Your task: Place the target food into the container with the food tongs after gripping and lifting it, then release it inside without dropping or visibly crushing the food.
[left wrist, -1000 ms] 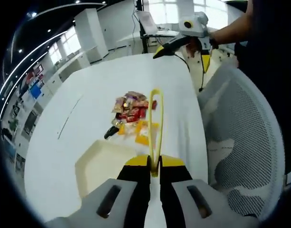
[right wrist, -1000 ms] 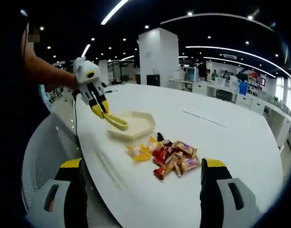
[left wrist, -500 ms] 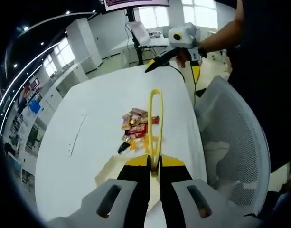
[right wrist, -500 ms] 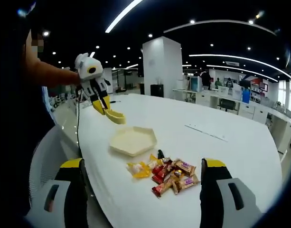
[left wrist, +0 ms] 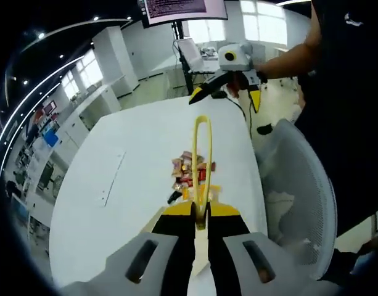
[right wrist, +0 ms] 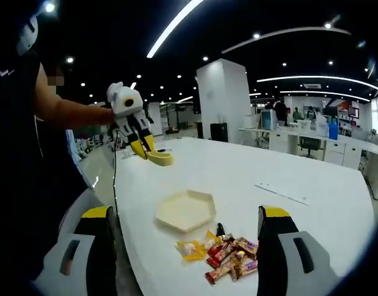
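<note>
Lifted higher than a second ago: left gripper (right wrist: 153,152) clamped on yellow tongs (left wrist: 202,161), above hexagonal tray (right wrist: 185,210) and snack pile (right wrist: 228,255); right gripper (right wrist: 185,259) wide open, empty.

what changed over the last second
The left hand-held gripper, shut on the yellow tongs, lifted up and away from the tray; the tongs carry no food. The right hand-held gripper stayed open. The snack pile and tray did not move.
</note>
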Demonstrator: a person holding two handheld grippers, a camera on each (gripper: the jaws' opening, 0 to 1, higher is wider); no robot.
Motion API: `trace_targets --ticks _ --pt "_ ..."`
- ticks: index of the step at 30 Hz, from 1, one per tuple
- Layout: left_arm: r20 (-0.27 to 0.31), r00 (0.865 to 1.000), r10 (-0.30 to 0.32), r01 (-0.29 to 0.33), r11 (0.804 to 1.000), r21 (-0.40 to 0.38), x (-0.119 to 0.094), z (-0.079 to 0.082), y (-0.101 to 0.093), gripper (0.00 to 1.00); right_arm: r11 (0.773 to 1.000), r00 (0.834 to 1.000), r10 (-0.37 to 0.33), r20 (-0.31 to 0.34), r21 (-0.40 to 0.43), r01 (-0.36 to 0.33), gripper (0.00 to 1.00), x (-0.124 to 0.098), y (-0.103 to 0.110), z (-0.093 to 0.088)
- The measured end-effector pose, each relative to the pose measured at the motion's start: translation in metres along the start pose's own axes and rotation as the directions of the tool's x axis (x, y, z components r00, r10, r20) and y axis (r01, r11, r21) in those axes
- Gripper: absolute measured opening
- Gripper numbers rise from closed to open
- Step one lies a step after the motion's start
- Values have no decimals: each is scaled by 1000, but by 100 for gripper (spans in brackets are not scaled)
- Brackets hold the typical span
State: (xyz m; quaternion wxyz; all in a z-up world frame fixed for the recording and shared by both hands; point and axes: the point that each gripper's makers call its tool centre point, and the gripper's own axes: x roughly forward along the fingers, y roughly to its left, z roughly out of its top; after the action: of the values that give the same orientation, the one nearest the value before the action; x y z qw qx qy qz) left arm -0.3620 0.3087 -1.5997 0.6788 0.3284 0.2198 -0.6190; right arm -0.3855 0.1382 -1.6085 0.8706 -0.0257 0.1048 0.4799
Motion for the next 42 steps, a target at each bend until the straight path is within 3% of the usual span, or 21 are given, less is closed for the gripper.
trace_targets --ticks 5,8,18,35,42 --pt "8 1000 -1 1 1000 12 -8 12 2 0 1000 1000 27 15 -16 -27 94 6 0 12" --pt "22 1000 10 -11 1000 15 -8 22 3 0 997 996 82 24 -10 -82 91 13 9 21" --pt "61 998 -15 12 999 45 -3 43 -14 0 983 981 184 65 -19 -183 81 30 32 39" --pt "159 986 -51 45 998 41 1 79 -28 0 937 927 348 139 -41 -346 66 56 71 67" --pt "173 983 -64 58 997 43 5 85 -32 0 925 911 380 162 -37 -379 52 63 80 74"
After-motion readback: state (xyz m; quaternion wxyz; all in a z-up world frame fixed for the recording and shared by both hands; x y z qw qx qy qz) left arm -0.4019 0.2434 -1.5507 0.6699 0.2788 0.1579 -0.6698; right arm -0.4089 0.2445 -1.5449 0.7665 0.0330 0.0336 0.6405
